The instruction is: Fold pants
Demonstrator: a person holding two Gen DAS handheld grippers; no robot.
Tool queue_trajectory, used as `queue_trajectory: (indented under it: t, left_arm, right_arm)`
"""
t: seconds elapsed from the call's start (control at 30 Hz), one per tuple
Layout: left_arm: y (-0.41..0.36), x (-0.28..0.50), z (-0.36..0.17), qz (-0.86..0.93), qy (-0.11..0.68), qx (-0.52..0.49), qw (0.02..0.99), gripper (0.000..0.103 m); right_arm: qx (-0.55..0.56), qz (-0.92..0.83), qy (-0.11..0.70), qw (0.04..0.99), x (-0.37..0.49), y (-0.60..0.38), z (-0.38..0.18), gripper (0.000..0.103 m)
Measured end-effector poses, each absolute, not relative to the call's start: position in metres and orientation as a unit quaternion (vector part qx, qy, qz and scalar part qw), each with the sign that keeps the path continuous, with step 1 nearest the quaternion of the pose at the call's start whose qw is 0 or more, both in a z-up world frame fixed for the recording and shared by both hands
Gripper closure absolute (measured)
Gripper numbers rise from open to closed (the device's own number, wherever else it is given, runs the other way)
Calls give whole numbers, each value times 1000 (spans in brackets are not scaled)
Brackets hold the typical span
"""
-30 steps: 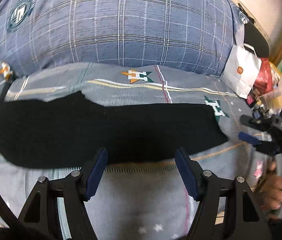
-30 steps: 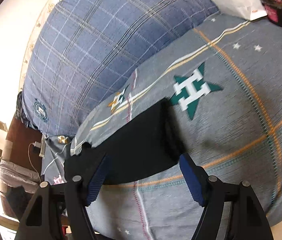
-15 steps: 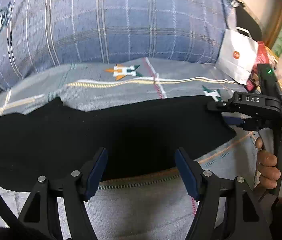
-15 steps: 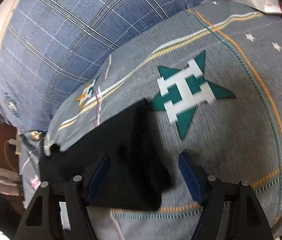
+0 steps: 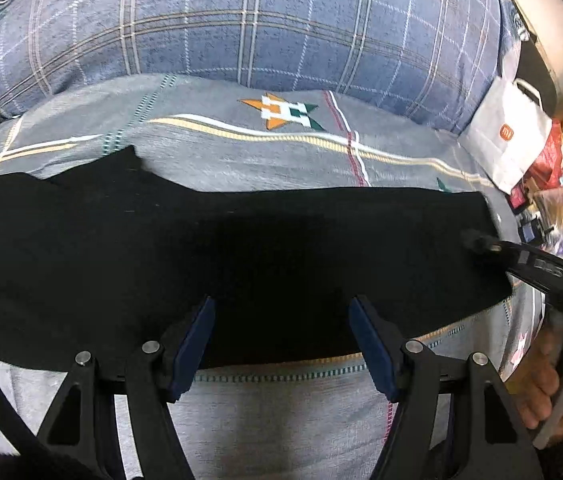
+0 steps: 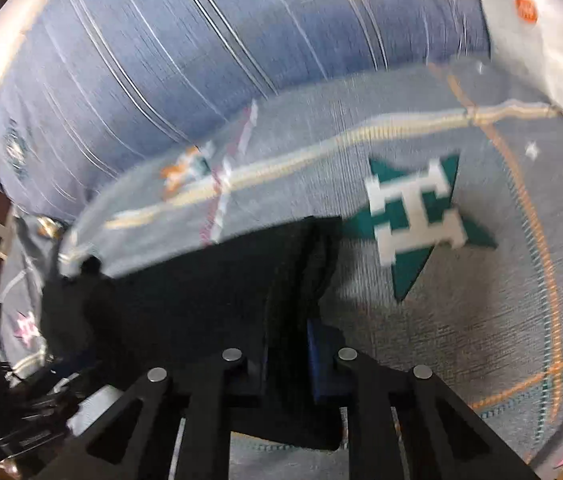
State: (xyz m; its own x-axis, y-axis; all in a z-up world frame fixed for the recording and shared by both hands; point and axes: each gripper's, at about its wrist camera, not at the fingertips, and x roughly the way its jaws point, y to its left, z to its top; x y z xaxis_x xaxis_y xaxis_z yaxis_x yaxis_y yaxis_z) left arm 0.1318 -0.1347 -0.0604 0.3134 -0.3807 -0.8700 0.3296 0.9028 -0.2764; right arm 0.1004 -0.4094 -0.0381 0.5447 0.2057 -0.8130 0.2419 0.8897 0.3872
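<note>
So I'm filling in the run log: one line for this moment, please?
stage: grasping pants | right tool: just closed on end of black pants | left tool: open over near edge | surface: grey bedspread

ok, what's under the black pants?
The black pants lie on a grey bedsheet printed with stars; a green star shows just past their end. Sheet beneath the fabric is covered. The right gripper pinches that end.

Blue plaid quilt (image 5: 273, 28), grey star-patterned bedsheet (image 5: 281, 148), white paper bag (image 5: 509, 136) beside them
</note>
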Motion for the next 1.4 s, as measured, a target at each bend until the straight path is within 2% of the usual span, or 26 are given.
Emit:
queue_trajectory:
  t: [0.23,0.37,0.43,0.47,0.63,0.67,0.73,0.77,0.83,0.93,1.17,1.23,1.4]
  left_arm:
    - [-122,125,-47,-211,532,-44,819,33]
    - [-121,122,-41,-209,522,-40,826,33]
    - [-114,122,-39,-203,519,-48,829,33]
    - [-110,123,-38,-199,518,-52,830,33]
    - [-69,121,-27,-177,510,-100,835,32]
    - [-56,119,-24,-170,503,-102,841,32]
    - [-29,121,-22,-141,497,-110,849,32]
    - [-16,122,-23,-131,500,-121,848,32]
    - [10,128,-23,-112,505,-146,844,32]
    - [48,141,-20,-49,515,-146,843,32]
    - [112,196,-41,-23,564,-216,797,33]
    - [125,204,-54,-28,567,-236,789,34]
    - [131,211,-70,-64,587,-288,754,34]
  right_arm:
    - [234,-122,438,859,57,-451,-19,91]
    - [248,-188,472,825,55,-476,-39,91]
    - [246,-188,517,798,59,-480,-56,90]
    - [243,-189,512,802,58,-478,-52,86]
    - [245,-185,412,858,23,-469,-2,86]
    - [229,-182,395,871,15,-462,7,80]
    - [208,-172,379,885,8,-449,19,53]
    - [202,-165,366,893,6,-439,25,32]
    - [182,-125,337,915,4,-412,41,31]
    - [198,-27,338,920,18,-374,40,31]
    - [108,182,413,886,92,-210,37,32]
    - [76,222,430,872,114,-166,25,33]
    - [55,253,457,851,136,-132,-21,33]
